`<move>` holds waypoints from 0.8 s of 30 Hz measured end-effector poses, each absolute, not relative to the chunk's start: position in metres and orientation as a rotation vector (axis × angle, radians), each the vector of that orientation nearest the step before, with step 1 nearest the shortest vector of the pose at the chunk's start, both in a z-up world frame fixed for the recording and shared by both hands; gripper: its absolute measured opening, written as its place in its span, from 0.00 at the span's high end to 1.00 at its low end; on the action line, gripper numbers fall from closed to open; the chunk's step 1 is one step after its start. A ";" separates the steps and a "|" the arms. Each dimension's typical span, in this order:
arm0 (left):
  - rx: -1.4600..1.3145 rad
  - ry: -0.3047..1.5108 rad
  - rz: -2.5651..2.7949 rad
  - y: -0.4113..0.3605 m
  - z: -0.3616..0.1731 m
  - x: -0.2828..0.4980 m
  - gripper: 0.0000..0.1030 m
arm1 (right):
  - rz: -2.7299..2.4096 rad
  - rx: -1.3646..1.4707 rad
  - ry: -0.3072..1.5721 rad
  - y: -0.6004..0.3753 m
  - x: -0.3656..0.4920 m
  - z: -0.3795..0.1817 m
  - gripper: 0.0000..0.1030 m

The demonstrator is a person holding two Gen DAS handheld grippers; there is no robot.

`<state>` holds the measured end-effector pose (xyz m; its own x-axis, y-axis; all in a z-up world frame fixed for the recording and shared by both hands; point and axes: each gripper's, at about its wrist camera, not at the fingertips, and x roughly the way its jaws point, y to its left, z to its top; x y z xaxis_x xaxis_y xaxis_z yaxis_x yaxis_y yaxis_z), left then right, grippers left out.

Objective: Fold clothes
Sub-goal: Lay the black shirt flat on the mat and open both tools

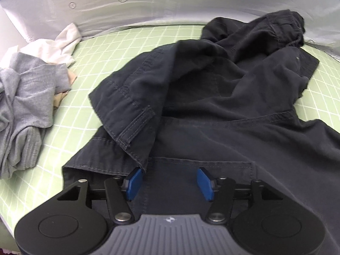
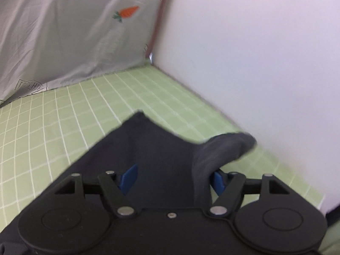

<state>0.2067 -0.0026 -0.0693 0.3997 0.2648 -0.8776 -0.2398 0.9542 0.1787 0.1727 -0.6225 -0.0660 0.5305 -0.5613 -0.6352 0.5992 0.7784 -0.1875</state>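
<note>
A dark navy garment (image 1: 212, 106) lies crumpled on the green checked sheet (image 1: 95, 53), one stitched hem folded over toward the front. My left gripper (image 1: 170, 182) hovers over its near part, blue pads wide apart, and the folded hem just reaches the left pad (image 1: 133, 182). In the right wrist view a corner of the same dark garment (image 2: 148, 144) spreads under my right gripper (image 2: 174, 180). Its jaws stand apart. A raised fold of cloth (image 2: 223, 148) drapes over the right pad, which is mostly hidden; neither pad presses on the cloth.
A grey garment (image 1: 25, 102) and a white one (image 1: 57, 44) lie bunched at the left. A grey carrot-print cloth (image 1: 148, 6) hangs along the back edge. A white wall (image 2: 255, 63) bounds the sheet (image 2: 63, 116) on the right.
</note>
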 end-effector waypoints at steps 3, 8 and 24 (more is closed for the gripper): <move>0.016 1.129 0.454 0.015 -0.065 0.202 0.43 | -0.811 -0.031 0.689 -0.624 0.179 -0.055 0.29; 0.010 1.043 0.569 0.030 -0.042 0.187 0.43 | -0.872 -0.183 0.585 -0.628 0.181 -0.034 0.22; -0.072 1.089 0.278 -0.053 -0.067 0.212 0.43 | -0.553 0.332 0.813 -0.666 0.273 -0.111 0.33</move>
<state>0.2125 -0.0534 -0.0667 0.4325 0.1880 -0.8818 -0.2581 0.9629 0.0787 0.2731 -0.6660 -0.1108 0.5584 -0.3359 -0.7585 0.5822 0.8101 0.0699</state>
